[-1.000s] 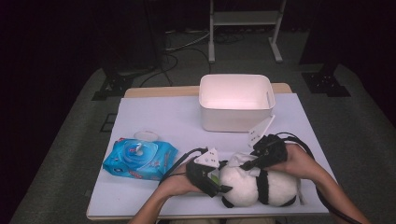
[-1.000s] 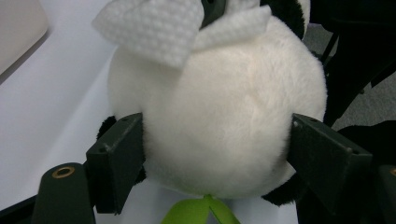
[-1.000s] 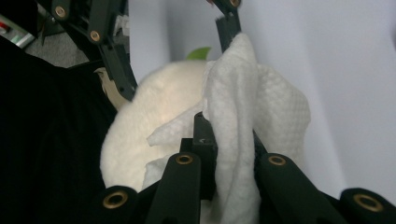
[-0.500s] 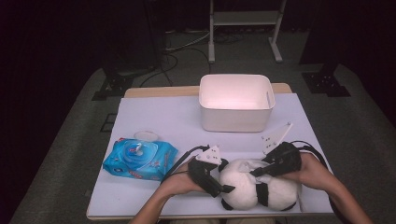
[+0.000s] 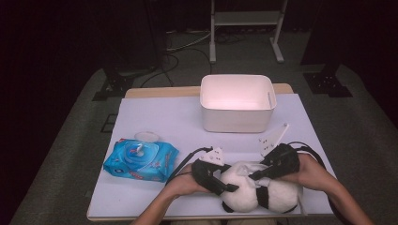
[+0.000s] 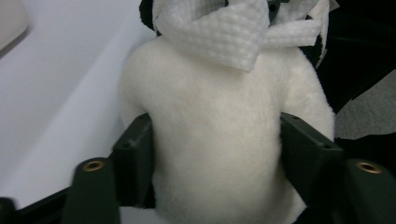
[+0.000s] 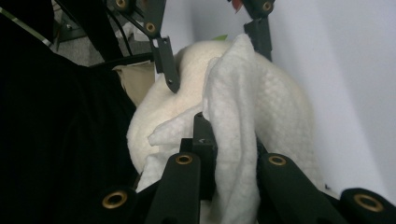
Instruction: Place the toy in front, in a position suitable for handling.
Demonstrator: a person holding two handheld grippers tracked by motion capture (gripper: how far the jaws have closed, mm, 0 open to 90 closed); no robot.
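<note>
From the high view we see the panda [image 5: 260, 194] at the counter's [image 5: 155, 117] 5 o'clock edge; in the left hand-held gripper [image 6: 215, 154] view jaws, just closing, clamp its body; in the right hand-held gripper [image 7: 229, 154] view the pinched wipe [image 7: 238, 93] should rub gently.

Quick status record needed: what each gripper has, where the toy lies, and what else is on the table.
left gripper: jaws have just been closing; they now press both sides of the plush panda
right gripper: shut on a white wipe, held against the panda's white fur
panda: lying at the table's near edge
white bin: far side of the table, nothing visible inside
blue wipes pack: left of the panda, apart from it
</note>
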